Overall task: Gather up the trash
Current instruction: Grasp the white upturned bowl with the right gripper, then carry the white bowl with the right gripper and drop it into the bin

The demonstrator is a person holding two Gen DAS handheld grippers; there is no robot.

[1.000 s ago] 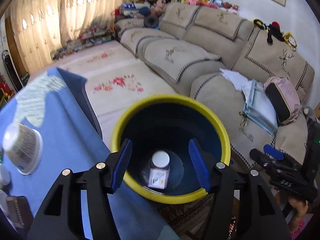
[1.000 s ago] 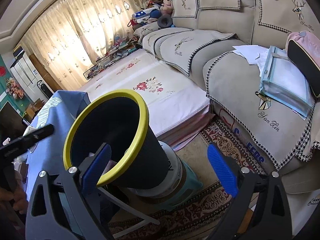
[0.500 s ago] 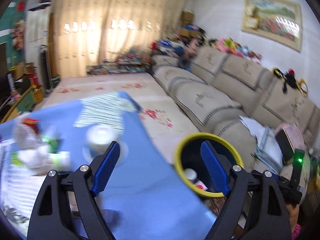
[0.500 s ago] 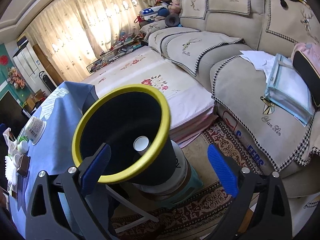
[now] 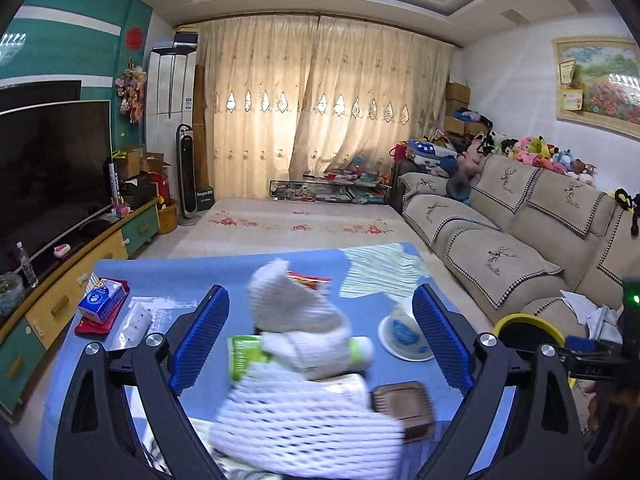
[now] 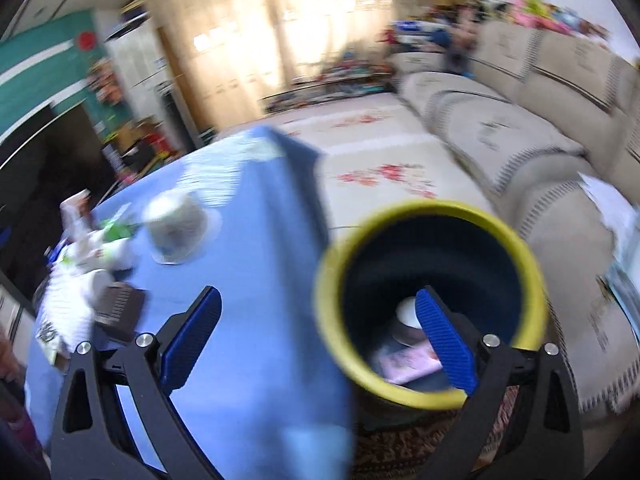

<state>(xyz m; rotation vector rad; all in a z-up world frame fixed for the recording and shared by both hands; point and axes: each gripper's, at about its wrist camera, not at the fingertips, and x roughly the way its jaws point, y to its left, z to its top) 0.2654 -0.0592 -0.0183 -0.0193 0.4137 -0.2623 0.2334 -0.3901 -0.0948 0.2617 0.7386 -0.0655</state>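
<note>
1. Left wrist view: the left tongs (image 5: pixel 320 342) are spread wide and opening further, with nothing pinched; their blue pads stand either side of the litter lying on the worktop (image 5: pixel 208 276), which is covered in blue cloth.
2. Straight ahead lies a pile of white foam fruit netting (image 5: pixel 308 412), with a green-labelled bottle (image 5: pixel 248 354) poking out of it and a second netted lump (image 5: pixel 292 304) behind, against a red wrapper (image 5: pixel 310 278).
3. Right of the pile sits an upturned paper cup (image 5: pixel 404 332); nearer, a small brown square tray (image 5: pixel 402 404) touches the netting.
4. At far left are a blue tissue pack (image 5: pixel 100 298) and a white power strip (image 5: pixel 138 316).
5. The yellow-rimmed bin (image 5: pixel 520 326) shows off the worktop's right edge, beside the sofa (image 5: pixel 508 248).
6. Right wrist view, blurred: the right tongs (image 6: pixel 320 338) gape wide and empty, straddling the worktop's corner.
7. The bin stands below the right pad; inside lie a white-capped bottle (image 6: pixel 406 312) and a pinkish packet (image 6: pixel 408 362).
8. The cup, netting and tray sit at left on the cloth.
</note>
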